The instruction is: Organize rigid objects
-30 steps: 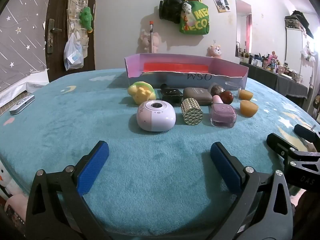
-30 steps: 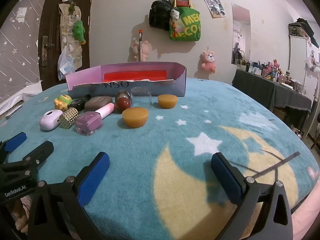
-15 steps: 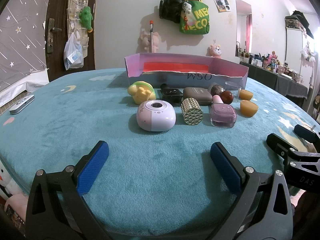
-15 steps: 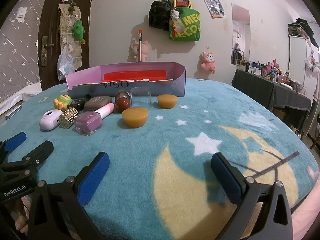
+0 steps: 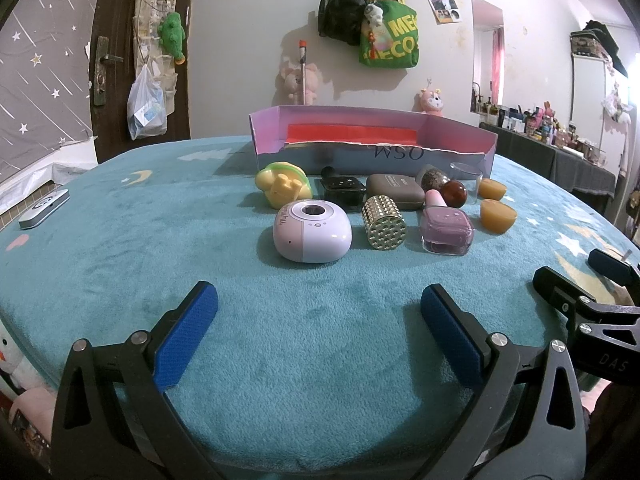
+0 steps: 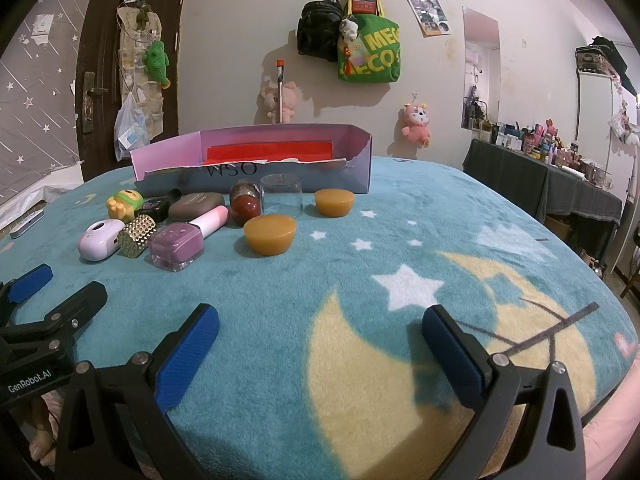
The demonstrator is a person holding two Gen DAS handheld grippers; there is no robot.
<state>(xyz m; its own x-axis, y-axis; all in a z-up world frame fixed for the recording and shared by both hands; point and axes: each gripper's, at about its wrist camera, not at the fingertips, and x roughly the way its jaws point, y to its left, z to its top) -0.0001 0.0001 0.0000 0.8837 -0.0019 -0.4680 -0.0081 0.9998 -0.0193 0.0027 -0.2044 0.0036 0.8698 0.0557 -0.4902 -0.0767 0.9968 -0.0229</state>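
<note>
Two sets of tongs sit low over the near edge of my table (image 5: pixel 120 248), both spread wide with nothing between their blue pads. My left tongs (image 5: pixel 319 322) face the cluster of small things head-on; my right tongs (image 6: pixel 320 342) point at bare blanket with its moon and stars, and the cluster lies far and to their left.

Straight beyond the left tongs, well apart from them, rests the lilac camera (image 5: pixel 312 231). Just to its right stands a gold studded cap (image 5: pixel 384 222), then a purple nail polish bottle (image 5: pixel 447 229) lying with its pink cap pointing far. Behind these sit a yellow toy (image 5: pixel 283 186), a black case (image 5: pixel 343 190) and a brown case (image 5: pixel 395 191). Further right are a red-brown stone (image 5: pixel 454 194), a clear glass (image 6: pixel 281 195) and two amber cups (image 6: pixel 270 235) (image 6: pixel 334 202), the nearer one closest to my right tongs.

At the far side of the group stands the open purple box (image 5: pixel 372 136), its torn front wall facing me and a red sheet inside. A small remote (image 5: pixel 44 208) lies alone at the far left edge.
</note>
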